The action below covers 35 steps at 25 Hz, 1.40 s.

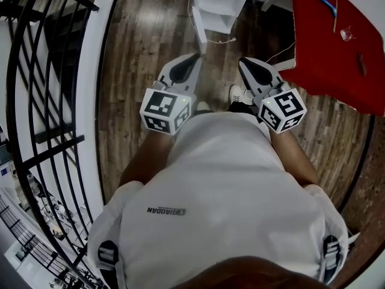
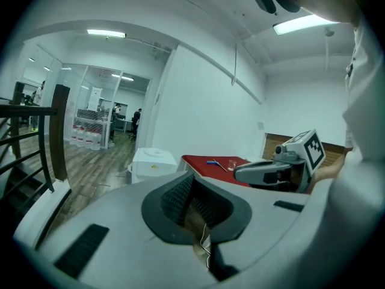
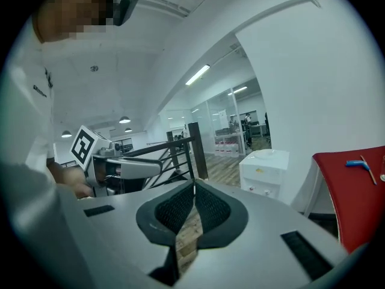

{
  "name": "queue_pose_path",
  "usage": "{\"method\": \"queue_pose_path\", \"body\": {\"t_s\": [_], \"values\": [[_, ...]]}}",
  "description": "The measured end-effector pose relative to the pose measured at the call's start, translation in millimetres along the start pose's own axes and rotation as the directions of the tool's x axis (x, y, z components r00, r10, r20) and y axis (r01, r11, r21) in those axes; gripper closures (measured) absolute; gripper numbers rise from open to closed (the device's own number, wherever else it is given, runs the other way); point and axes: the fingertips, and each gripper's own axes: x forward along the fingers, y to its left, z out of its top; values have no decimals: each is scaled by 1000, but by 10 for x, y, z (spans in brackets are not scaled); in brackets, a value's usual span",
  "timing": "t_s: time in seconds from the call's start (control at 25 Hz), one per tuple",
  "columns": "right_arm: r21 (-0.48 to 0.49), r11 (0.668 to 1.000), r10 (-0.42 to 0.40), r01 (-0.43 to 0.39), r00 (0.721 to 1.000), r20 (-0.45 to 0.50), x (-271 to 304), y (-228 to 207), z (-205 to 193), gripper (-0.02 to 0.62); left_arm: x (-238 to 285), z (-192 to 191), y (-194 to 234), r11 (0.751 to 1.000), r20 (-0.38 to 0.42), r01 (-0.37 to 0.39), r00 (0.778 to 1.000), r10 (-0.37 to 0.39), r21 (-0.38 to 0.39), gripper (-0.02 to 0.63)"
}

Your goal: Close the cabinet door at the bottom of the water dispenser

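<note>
Shove hard and the water dispenser (image 1: 216, 2), at 12 o'clock well ahead of you, could rock. On what looks like its open cabinet door (image 1: 199, 27), the left gripper (image 1: 193, 56) and right gripper (image 1: 243, 61), jaws pressed together on nothing, may skid, or the door may trap the white cord (image 1: 225, 40). The dispenser stands upright, long axis vertical, taps facing 6 o'clock.

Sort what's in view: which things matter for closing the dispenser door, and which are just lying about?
For the job: water dispenser; left gripper and right gripper, both shut and empty.
Lying about: red table, with a blue tool and a glass on it; railing.
</note>
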Motion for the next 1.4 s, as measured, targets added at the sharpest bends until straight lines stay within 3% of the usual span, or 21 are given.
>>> {"method": "queue_pose_path", "body": {"t_s": [0.36,0.8,1.4], "values": [[-18,996,84,-84,996,-8,179,-316,176,572,237,154,112,995,20,-99,995,100,-26,611],[-30,986,165,-166,986,-40,169,-1000,274,572,870,345,-14,982,40,-183,982,185,-54,611],[3,956,293,-293,954,-71,250,-1599,124,572,1247,269,-73,936,-21,-346,938,346,-68,609]]}}
